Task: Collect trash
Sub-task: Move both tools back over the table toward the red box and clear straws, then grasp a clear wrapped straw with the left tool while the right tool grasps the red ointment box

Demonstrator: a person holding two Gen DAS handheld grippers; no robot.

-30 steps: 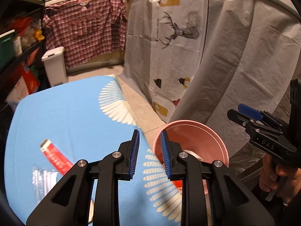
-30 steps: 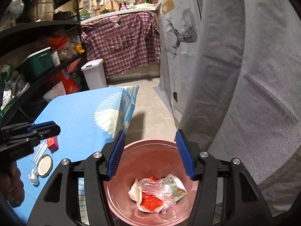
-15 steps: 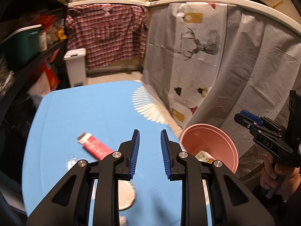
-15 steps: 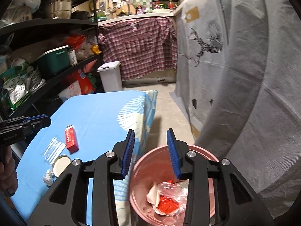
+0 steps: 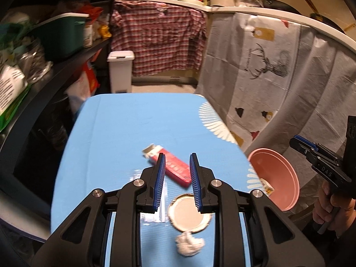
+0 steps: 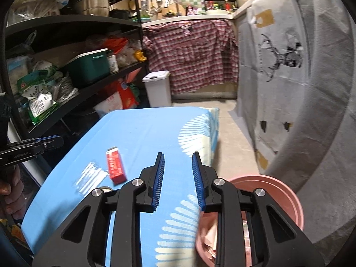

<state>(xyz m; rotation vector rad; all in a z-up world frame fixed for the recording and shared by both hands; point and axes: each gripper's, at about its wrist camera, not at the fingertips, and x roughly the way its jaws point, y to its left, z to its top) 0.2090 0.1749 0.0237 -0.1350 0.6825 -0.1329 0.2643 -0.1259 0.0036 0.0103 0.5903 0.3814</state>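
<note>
On the blue table (image 5: pixel 124 129) lie a red box (image 5: pixel 175 166), a clear plastic wrapper (image 5: pixel 155 213), a round metal lid (image 5: pixel 189 215) and a crumpled white tissue (image 5: pixel 189 243). My left gripper (image 5: pixel 176 162) hovers above them, jaws narrowly apart and empty. The pink bin (image 5: pixel 276 178) stands off the table's right edge with wrappers inside. My right gripper (image 6: pixel 178 160) is over the table's right edge beside the bin (image 6: pixel 273 191); its jaws are closing with nothing between them. The red box (image 6: pixel 114 166) and the wrapper (image 6: pixel 91 178) lie to its left.
A black shelf unit (image 6: pixel 66 71) full of goods runs along the left. A white lidded bin (image 6: pixel 158 89) stands beyond the table, before a plaid cloth (image 6: pixel 191 53). A grey deer-print sheet (image 6: pixel 289 77) hangs on the right. Bare floor (image 6: pixel 231 133) separates table and sheet.
Both grippers swung left, from over the pink bin toward the table. The right jaws narrowed. The red box, lid and tissue came under the left gripper.
</note>
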